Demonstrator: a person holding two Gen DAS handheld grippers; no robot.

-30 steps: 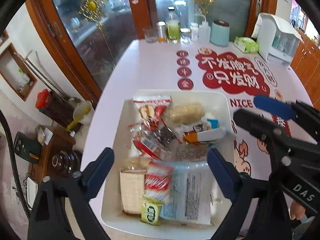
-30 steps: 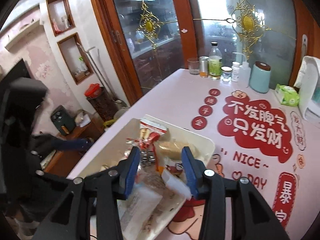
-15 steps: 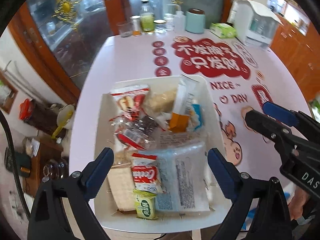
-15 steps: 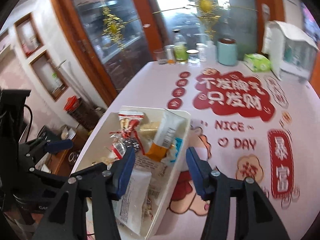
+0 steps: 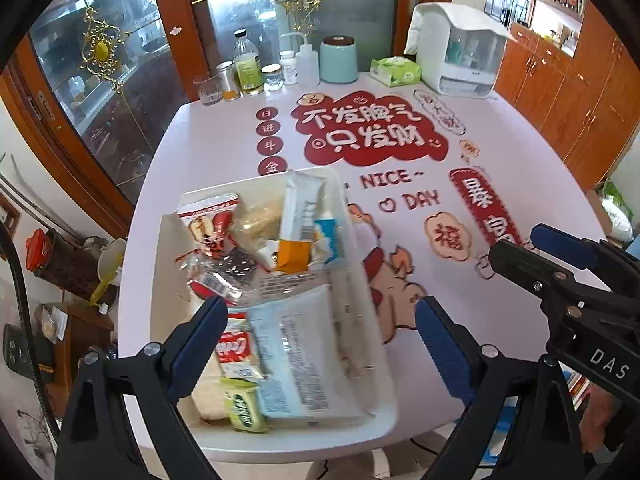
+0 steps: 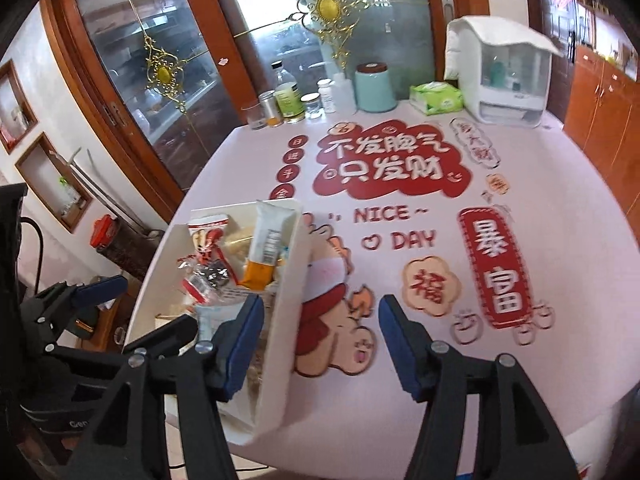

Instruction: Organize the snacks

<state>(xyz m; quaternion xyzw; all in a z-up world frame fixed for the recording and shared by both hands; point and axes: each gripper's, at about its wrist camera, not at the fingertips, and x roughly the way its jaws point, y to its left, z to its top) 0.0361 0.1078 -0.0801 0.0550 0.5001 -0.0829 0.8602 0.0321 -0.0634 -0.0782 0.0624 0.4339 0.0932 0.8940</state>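
A white bin (image 5: 168, 280) full of several snack packets stands at the table's near left corner; it also shows in the right wrist view (image 6: 294, 264). A white and orange packet (image 5: 298, 220) leans upright against the bin's far right wall, also in the right wrist view (image 6: 264, 248). A red and white packet (image 5: 208, 220) lies at the bin's far left. My left gripper (image 5: 320, 344) is open and empty above the bin's near end. My right gripper (image 6: 320, 344) is open and empty, over the table just right of the bin; it also shows in the left wrist view (image 5: 536, 248).
The pink table (image 5: 208, 136) carries red printed decals. Bottles, jars and a teal canister (image 5: 339, 60) line the far edge, with a tissue pack (image 5: 396, 72) and a white dispenser (image 5: 460, 48) at the far right. Glass doors stand behind. Wooden cabinets are on the right.
Both grippers have drawn back and to the right of the bin. The white and orange packet, lying flat a second ago, now stands upright against the bin's wall.
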